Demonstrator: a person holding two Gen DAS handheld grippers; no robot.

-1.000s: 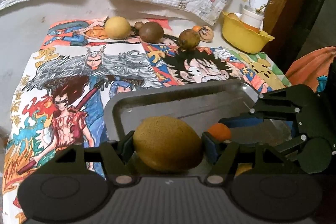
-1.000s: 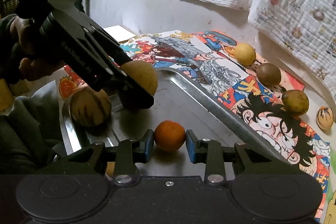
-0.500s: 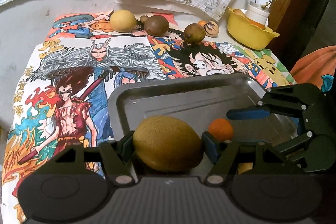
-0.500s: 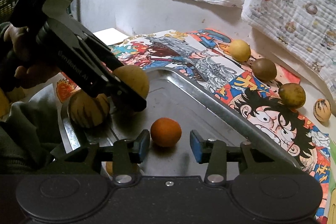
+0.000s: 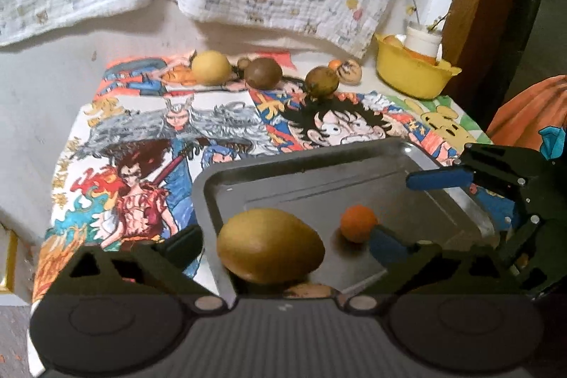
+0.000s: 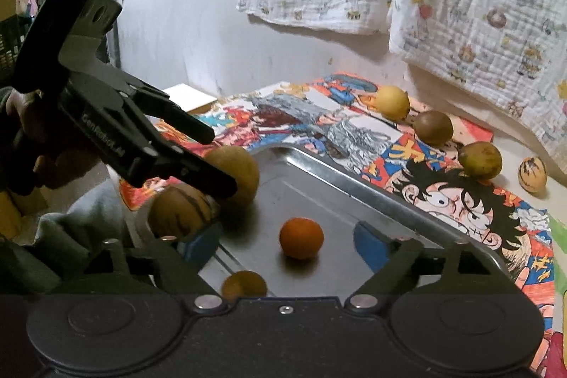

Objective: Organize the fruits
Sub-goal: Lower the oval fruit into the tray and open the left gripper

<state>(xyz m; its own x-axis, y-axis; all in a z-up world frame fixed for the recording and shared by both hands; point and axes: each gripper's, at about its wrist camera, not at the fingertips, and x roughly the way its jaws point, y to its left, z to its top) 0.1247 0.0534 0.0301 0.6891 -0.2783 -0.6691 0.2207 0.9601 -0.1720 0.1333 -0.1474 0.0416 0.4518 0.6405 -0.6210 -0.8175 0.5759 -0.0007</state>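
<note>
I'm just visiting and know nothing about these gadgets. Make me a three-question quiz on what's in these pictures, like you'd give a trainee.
1. True or false: the small orange fruit lies on the metal tray.
2. The right gripper is: A) clamped on the orange fruit, B) opening, with the fruit loose between its fingers, C) holding a cup.
3. Fill in: behind the tray, more fruits wait on the colourful ____ cloth.

Key
1. True.
2. B. The left gripper is opening too, around the big yellow fruit.
3. Cartoon.
</note>
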